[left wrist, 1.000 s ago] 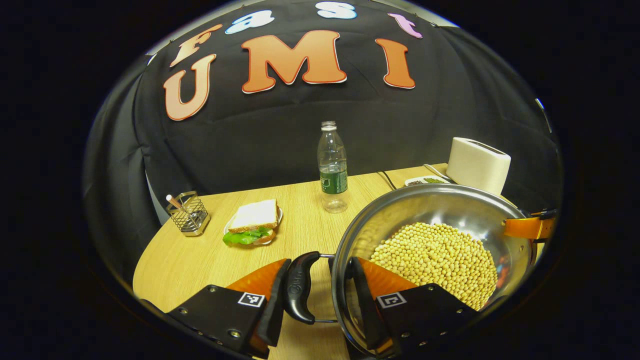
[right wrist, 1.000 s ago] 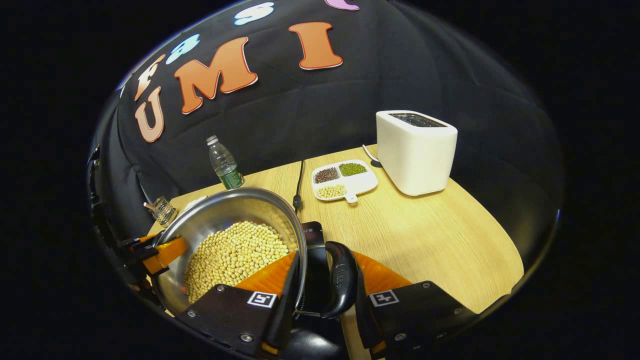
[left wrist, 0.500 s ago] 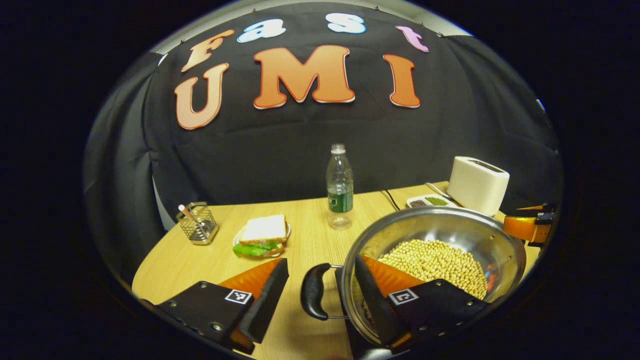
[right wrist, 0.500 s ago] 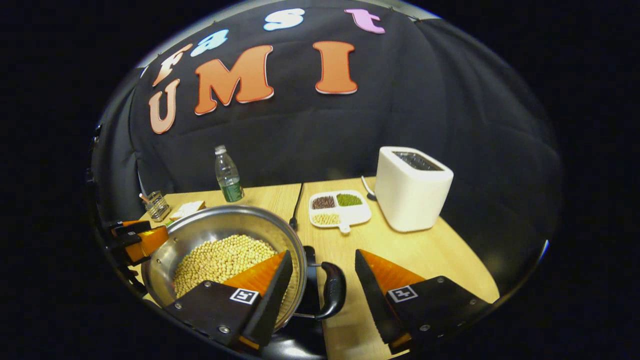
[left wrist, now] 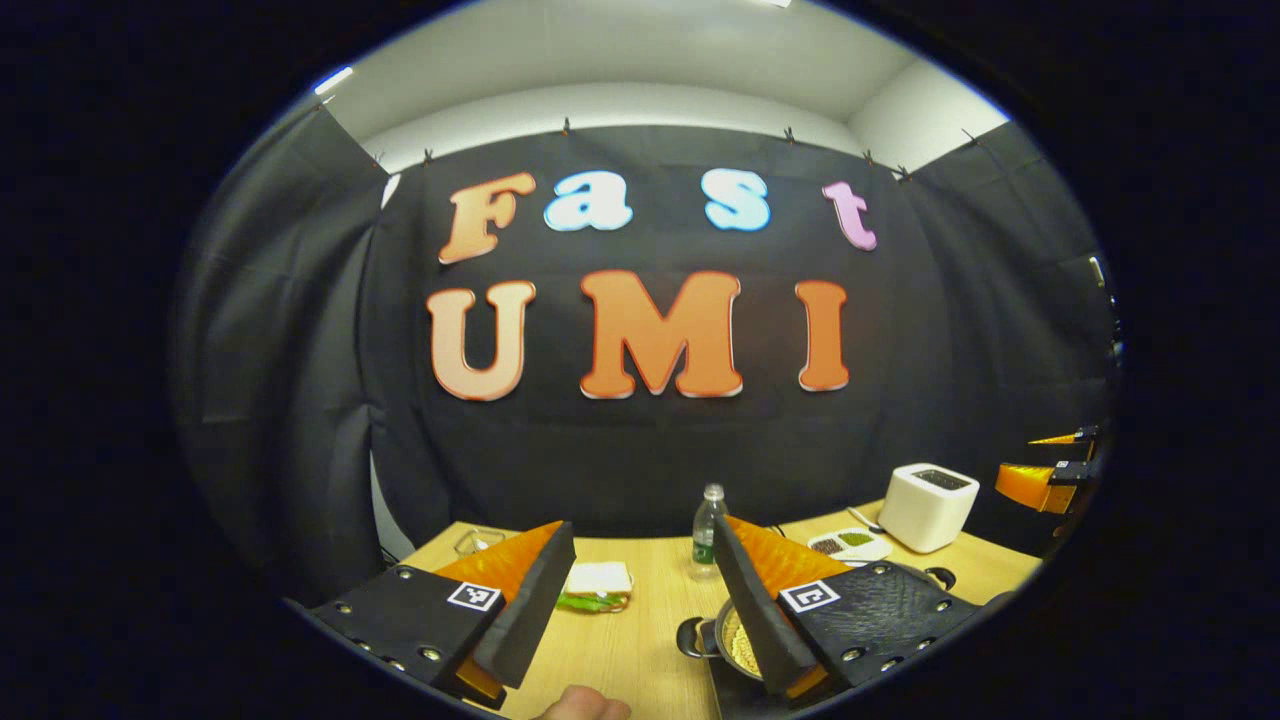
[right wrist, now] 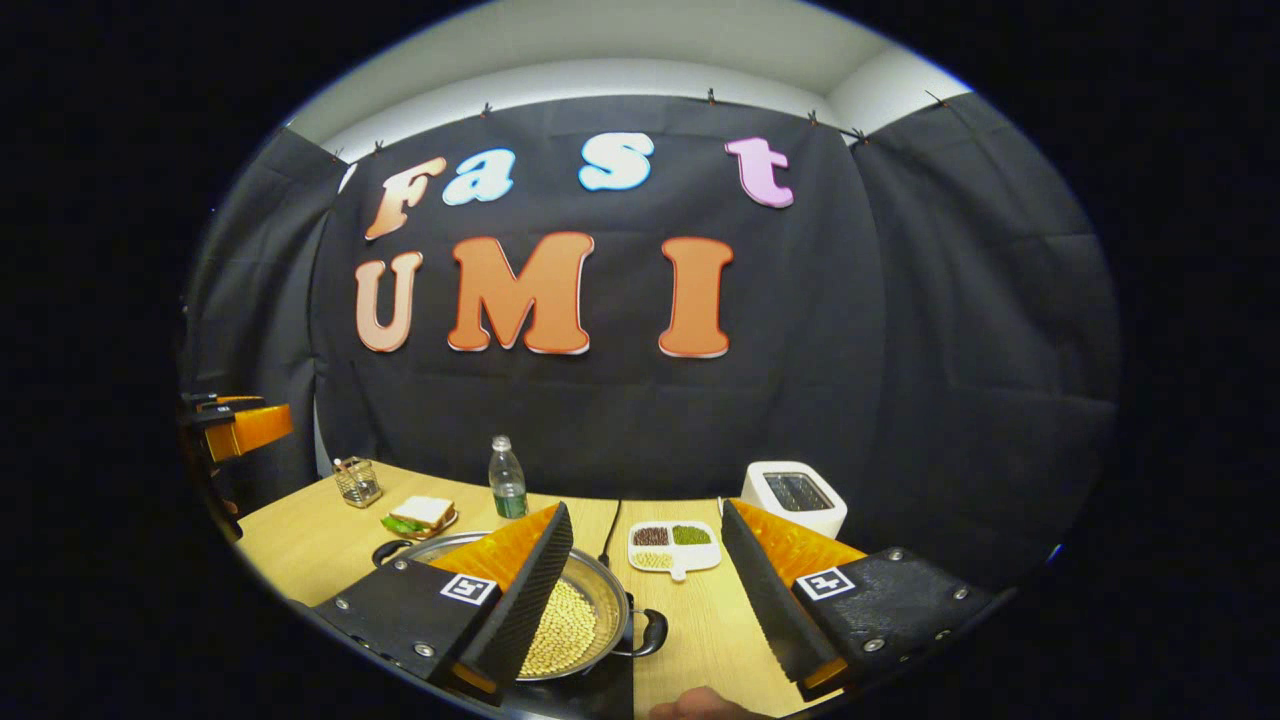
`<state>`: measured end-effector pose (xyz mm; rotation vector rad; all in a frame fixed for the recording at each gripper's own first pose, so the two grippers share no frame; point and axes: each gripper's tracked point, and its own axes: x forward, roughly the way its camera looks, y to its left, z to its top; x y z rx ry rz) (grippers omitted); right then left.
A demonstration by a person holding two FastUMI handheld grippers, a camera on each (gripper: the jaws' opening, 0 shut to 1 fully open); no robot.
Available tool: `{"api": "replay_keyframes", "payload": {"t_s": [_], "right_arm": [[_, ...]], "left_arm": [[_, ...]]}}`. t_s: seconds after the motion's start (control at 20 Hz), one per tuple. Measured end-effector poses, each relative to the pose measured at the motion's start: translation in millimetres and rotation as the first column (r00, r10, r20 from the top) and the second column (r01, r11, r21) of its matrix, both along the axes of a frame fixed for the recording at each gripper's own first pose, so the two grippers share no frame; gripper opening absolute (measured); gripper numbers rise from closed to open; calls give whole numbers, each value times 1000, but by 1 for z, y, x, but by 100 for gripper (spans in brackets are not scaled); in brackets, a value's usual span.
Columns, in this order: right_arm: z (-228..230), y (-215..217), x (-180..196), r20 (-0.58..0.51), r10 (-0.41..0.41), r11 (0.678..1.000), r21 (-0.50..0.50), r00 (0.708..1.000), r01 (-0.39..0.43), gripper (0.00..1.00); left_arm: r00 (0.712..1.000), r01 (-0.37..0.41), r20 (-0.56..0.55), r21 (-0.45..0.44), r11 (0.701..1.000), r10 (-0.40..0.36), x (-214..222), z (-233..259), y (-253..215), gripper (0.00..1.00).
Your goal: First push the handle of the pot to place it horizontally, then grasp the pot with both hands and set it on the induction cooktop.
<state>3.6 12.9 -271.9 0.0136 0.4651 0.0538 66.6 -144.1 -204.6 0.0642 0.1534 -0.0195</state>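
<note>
Both tools are held high above the desk (right wrist: pixel 300 545), each spread wide with nothing between its fingers. The left tool (left wrist: pixel 632 605) and the right tool (right wrist: pixel 645 590) are well apart from the pot (right wrist: pixel 575 620). The pot, filled with soybeans (right wrist: pixel 562 628), is seen resting on the dark induction cooktop (right wrist: pixel 590 695), its black side handle (right wrist: pixel 652 632) lying level.

right gripper (right wrist: pixel 645 590) spread wide above the light wooden table (right wrist: pixel 300 545), shiny steel pot of yellow beans (right wrist: pixel 580 620) sat below, white boxy toaster (right wrist: pixel 795 495) behind, clear plastic bottle (right wrist: pixel 507 490) upright at the back
</note>
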Motion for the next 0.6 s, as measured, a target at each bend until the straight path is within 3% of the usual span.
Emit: {"api": "replay_keyframes", "payload": {"t_s": [0.1,0.15,0.2,0.25,0.35,0.6], "right_arm": [[37,2,2,74,18,1000,-4,997,-18,93],[53,4,0,107,28,1000,-6,994,-28,98],[70,5,1,137,34,999,-9,990,-34,94],[86,3,-1,160,38,999,-13,986,-37,98],[114,1,-5,195,48,999,-13,980,-46,94],[177,-15,-7,264,41,999,17,964,-47,97]], "left_arm": [[998,-17,61,10,1000,17,-15,41,13,86],[996,-19,87,6,1000,19,-20,59,16,86],[994,-17,108,-7,1000,18,-26,77,19,87],[992,-15,124,-22,1000,18,-35,95,23,87],[987,-27,157,-46,999,34,-47,124,37,87],[957,-96,269,-62,993,110,-74,199,83,86]]}}
